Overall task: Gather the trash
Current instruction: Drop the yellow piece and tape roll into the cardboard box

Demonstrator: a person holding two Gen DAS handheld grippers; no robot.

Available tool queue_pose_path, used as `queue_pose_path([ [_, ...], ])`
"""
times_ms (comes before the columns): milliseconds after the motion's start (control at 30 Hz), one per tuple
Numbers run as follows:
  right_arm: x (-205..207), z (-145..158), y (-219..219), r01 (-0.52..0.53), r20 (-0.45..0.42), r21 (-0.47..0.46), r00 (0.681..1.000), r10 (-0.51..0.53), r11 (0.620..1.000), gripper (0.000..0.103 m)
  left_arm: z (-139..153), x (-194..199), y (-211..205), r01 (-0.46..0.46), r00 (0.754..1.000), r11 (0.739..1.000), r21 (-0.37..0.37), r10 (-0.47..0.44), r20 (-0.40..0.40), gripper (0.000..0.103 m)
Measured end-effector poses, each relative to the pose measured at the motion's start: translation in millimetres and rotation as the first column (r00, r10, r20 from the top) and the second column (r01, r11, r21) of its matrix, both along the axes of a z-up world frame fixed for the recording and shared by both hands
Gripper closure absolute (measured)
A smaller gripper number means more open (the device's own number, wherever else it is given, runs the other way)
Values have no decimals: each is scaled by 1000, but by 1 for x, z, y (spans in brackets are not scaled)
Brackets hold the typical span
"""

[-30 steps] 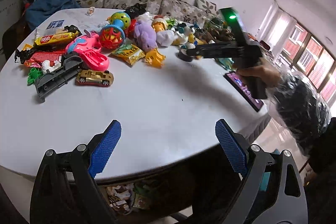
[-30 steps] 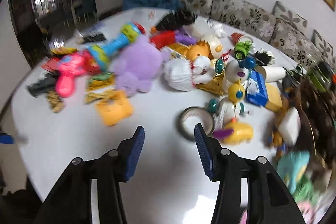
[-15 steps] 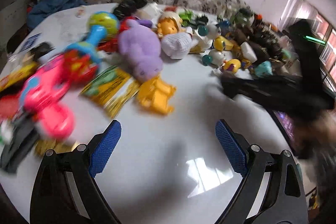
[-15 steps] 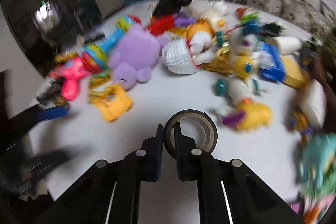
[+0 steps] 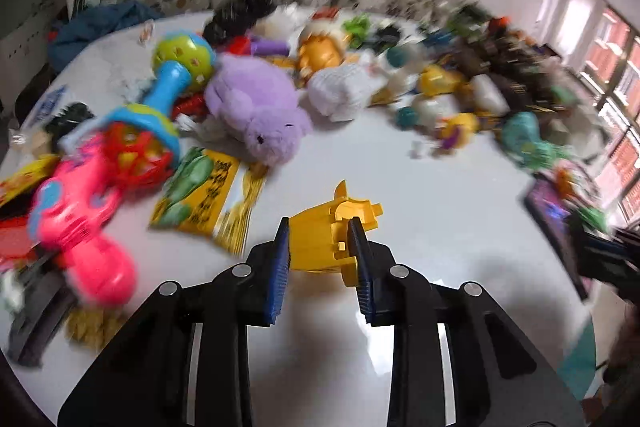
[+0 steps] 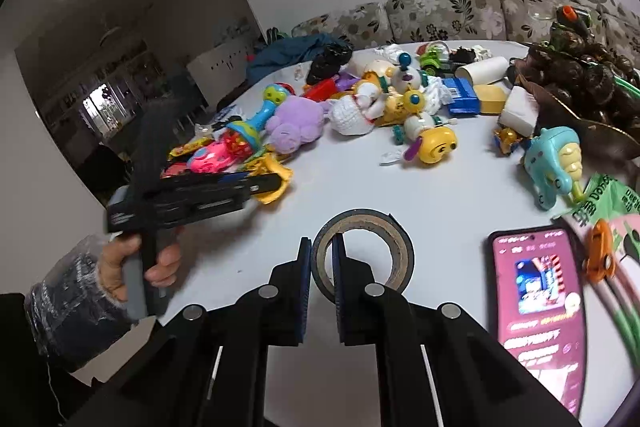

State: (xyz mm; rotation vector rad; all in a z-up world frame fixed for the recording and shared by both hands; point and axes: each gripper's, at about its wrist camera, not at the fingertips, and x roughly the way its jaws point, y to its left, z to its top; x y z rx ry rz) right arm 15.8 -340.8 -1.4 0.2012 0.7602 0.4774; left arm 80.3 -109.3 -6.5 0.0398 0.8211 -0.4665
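My left gripper (image 5: 320,259) is closing its jaws on a yellow plastic toy piece (image 5: 316,239) that lies on the white round table (image 5: 420,267); both blue pads touch its sides. In the right wrist view that gripper (image 6: 264,187) is held by a person's hand (image 6: 160,263) at the left. My right gripper (image 6: 322,263) is shut on the near left wall of a dark tape roll (image 6: 400,239), which stands on edge over the table. A green and yellow snack wrapper (image 5: 204,195) lies left of the yellow piece.
A heap of toys fills the far half of the table: purple plush (image 5: 256,107), pink toy (image 5: 80,211), blue fish (image 6: 552,163). A lit phone (image 6: 536,307) lies at the right front. A dark bowl (image 6: 580,131) stands far right. A sofa (image 6: 440,15) runs behind.
The left gripper moved forward over the table to the yellow piece and its wide jaws narrowed around it. The right gripper shut on the tape roll and carried it toward the near edge.
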Motion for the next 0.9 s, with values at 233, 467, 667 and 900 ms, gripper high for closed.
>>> queue_pose_path([
  [233, -57, 17, 41, -162, 15, 72, 987, 161, 984, 93, 44, -136, 43, 121, 984, 992, 25, -123, 127, 75],
  [467, -127, -19, 99, -389, -165, 103, 901, 402, 915, 93, -1, -223, 81, 191, 981, 975, 117, -194, 16, 75],
  [667, -121, -104, 135, -407, -361, 80, 839, 407, 910, 90, -84, -212, 91, 184, 971, 974, 136, -158, -179, 75],
  [900, -100, -184, 146, -365, -531, 37, 781, 327, 930, 62, -179, -182, 92, 161, 900, 977, 140, -87, -426, 49],
])
